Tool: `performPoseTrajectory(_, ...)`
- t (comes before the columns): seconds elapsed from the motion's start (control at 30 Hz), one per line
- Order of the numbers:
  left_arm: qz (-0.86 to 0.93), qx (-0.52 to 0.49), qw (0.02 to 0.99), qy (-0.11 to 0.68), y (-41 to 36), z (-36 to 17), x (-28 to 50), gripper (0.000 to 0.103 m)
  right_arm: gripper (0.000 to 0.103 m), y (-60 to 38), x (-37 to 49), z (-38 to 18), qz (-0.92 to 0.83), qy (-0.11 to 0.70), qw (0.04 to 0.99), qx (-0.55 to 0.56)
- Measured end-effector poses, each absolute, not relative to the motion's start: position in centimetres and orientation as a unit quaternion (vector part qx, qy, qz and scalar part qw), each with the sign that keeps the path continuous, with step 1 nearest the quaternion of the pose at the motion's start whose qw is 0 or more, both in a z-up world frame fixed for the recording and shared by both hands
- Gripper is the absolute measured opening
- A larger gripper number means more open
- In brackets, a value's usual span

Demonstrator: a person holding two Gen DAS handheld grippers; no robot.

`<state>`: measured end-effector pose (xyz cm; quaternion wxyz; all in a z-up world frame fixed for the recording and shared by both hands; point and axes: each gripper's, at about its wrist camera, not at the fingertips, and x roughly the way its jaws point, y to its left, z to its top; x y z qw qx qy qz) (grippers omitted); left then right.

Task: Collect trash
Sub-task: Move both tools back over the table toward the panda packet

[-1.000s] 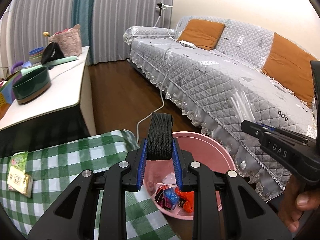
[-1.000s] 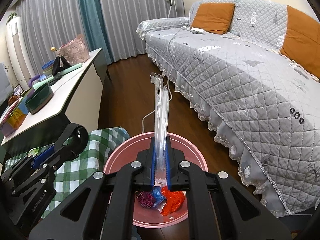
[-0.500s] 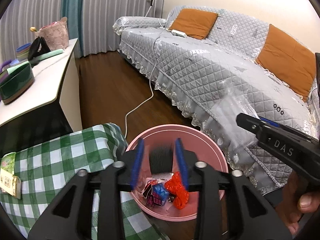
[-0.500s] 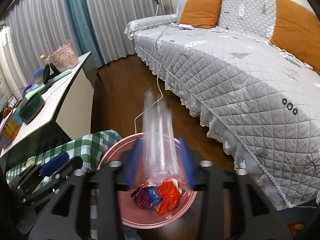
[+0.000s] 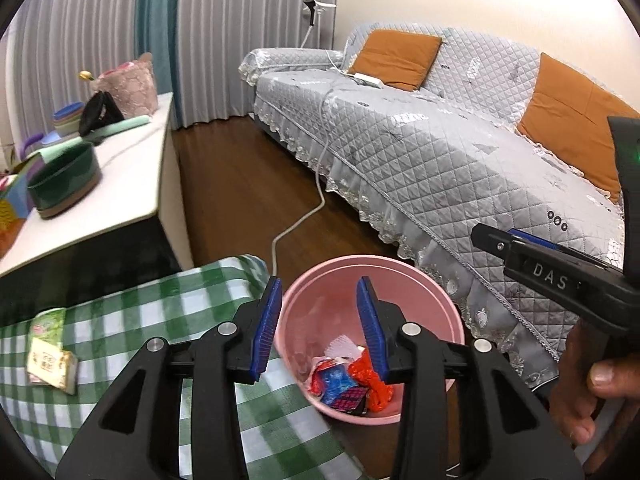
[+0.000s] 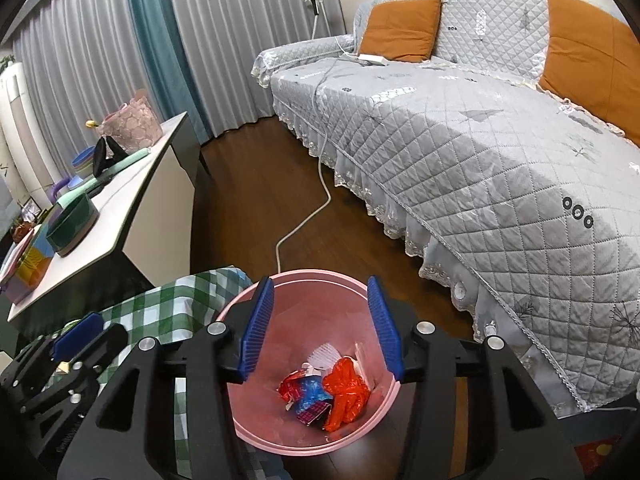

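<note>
A pink bin (image 5: 404,276) (image 6: 256,432) stands on the floor beside the green-checked table. It holds red and blue wrappers (image 5: 348,384) (image 6: 324,392) and white paper. My left gripper (image 5: 320,328) is open and empty above the bin's near rim. My right gripper (image 6: 320,324) is open and empty right over the bin; it also shows at the right of the left wrist view (image 5: 560,276). A green and white packet (image 5: 48,352) lies on the checked cloth at the left.
A grey quilted sofa (image 5: 440,152) (image 6: 480,140) with orange cushions runs along the right. A white cable (image 5: 304,216) trails over the wooden floor. A white side table (image 5: 116,184) (image 6: 132,200) at the left carries a green bowl, a pink basket and other items.
Both grippers have opened. The black band has left the left gripper and the clear plastic sleeve has left the right one. Neither item can be made out in the bin.
</note>
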<state>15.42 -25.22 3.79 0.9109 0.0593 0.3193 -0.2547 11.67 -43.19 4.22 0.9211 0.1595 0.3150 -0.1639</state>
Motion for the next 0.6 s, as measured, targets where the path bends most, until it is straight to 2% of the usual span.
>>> performPoseTrajectory(0.6, -0.175, 0.052, 0.933, 0.309, -13.7, 5.0, 14.1, 0.039, 0.049, -37.9, 11.2, 5.3, -0.121, 0.296, 0.941, 0.114)
